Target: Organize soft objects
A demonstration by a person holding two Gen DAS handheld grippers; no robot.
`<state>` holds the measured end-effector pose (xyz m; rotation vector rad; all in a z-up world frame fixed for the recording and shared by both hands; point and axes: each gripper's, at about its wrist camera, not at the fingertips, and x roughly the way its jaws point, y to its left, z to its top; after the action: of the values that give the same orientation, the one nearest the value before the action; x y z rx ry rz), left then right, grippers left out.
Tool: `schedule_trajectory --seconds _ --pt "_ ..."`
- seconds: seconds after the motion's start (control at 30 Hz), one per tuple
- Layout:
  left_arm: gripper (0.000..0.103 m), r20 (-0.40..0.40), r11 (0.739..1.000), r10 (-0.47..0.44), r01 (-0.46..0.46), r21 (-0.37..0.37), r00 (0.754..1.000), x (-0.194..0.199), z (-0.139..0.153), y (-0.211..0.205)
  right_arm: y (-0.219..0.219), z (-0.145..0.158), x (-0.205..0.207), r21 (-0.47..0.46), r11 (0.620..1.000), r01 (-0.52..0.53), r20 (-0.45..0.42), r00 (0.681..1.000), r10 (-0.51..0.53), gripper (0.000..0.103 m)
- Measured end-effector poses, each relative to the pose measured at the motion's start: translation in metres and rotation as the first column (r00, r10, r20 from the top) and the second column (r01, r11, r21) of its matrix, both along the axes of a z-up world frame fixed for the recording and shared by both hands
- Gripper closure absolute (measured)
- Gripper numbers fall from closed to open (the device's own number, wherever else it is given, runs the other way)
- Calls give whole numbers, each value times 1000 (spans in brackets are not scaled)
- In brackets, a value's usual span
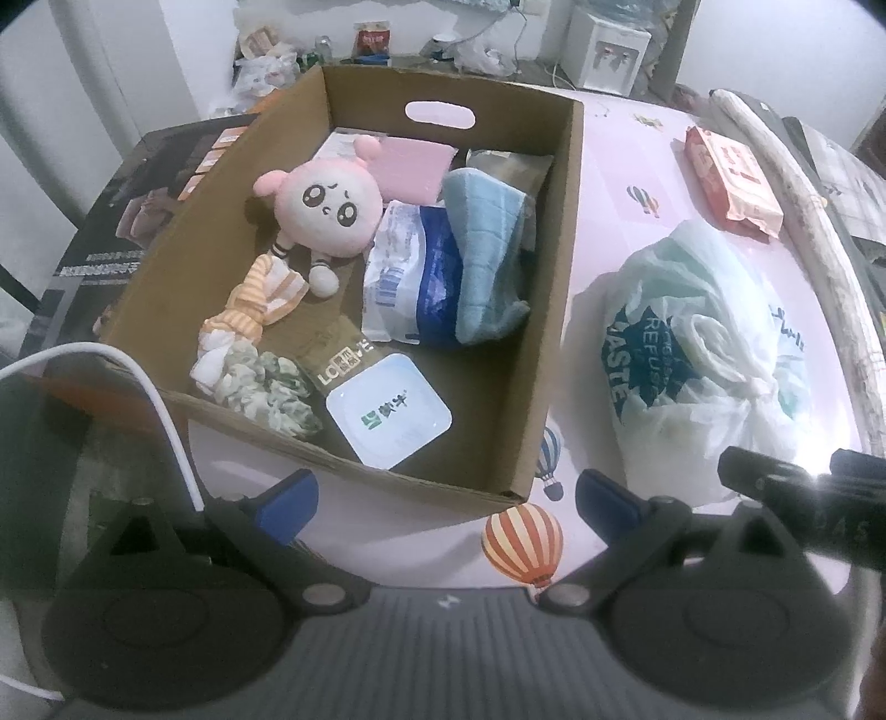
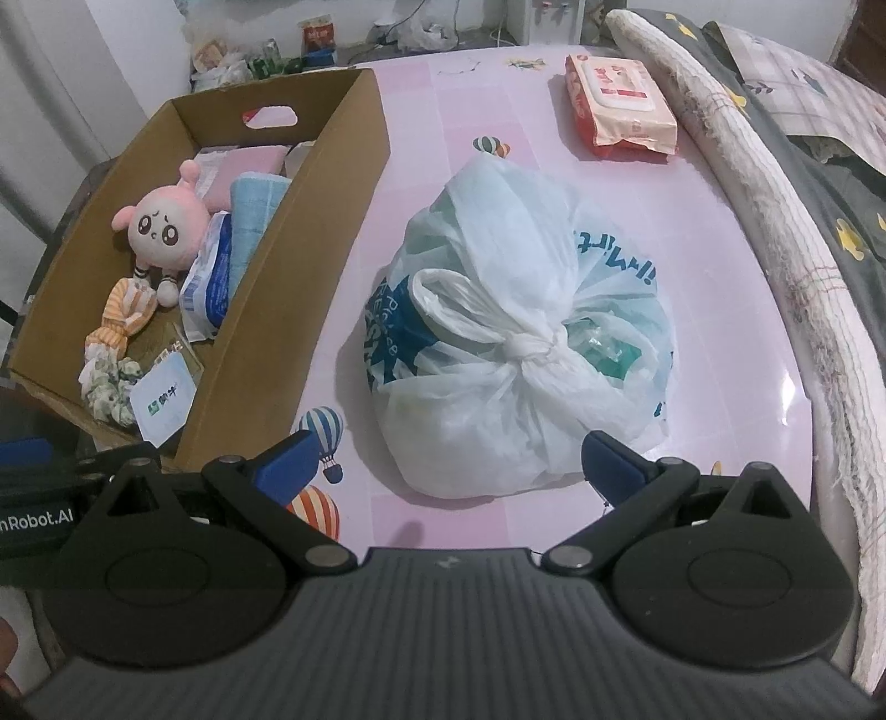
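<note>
A cardboard box [image 1: 554, 288] on the pink table holds a pink plush doll [image 1: 329, 207], a blue towel [image 1: 487, 249], a blue-white packet [image 1: 410, 271], scrunchies [image 1: 260, 382] and a white tissue pack [image 1: 387, 415]. The box also shows in the right wrist view [image 2: 310, 260]. A knotted white plastic bag [image 2: 520, 343] lies right of the box; it also shows in the left wrist view [image 1: 703, 354]. An orange wet-wipes pack [image 2: 620, 105] lies farther back. My left gripper [image 1: 446, 498] is open and empty at the box's near edge. My right gripper [image 2: 448, 459] is open, just in front of the bag.
A rolled mat [image 2: 775, 232] and grey bedding [image 2: 819, 111] border the table's right side. Clutter and a white appliance [image 1: 609, 44] stand behind the table. A white cable [image 1: 160, 410] hangs at the left. A dark printed box [image 1: 127, 210] lies left of the cardboard box.
</note>
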<state>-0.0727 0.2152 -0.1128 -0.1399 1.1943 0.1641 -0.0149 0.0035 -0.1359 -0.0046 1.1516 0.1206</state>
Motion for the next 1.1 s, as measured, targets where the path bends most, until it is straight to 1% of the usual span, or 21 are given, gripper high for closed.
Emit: schedule_trajectory --seconds 0.27,0.43,0.67,1.1 --pt "3 -23 1000 -1 1 -4 1000 7 -3 7 2 -5 1 -20 1000 -7 -14 1000 7 1" --pt "3 -3 1000 -19 19 6 1000 12 3 11 4 -4 4 -21 1000 -7 -11 1000 7 1" --pt "3 10 998 -56 55 41 998 18 5 11 8 -3 8 -22 1000 -4 -7 1000 4 1" --pt "3 18 996 -84 83 31 996 21 7 7 7 4 18 -35 999 -18 10 1000 18 1"
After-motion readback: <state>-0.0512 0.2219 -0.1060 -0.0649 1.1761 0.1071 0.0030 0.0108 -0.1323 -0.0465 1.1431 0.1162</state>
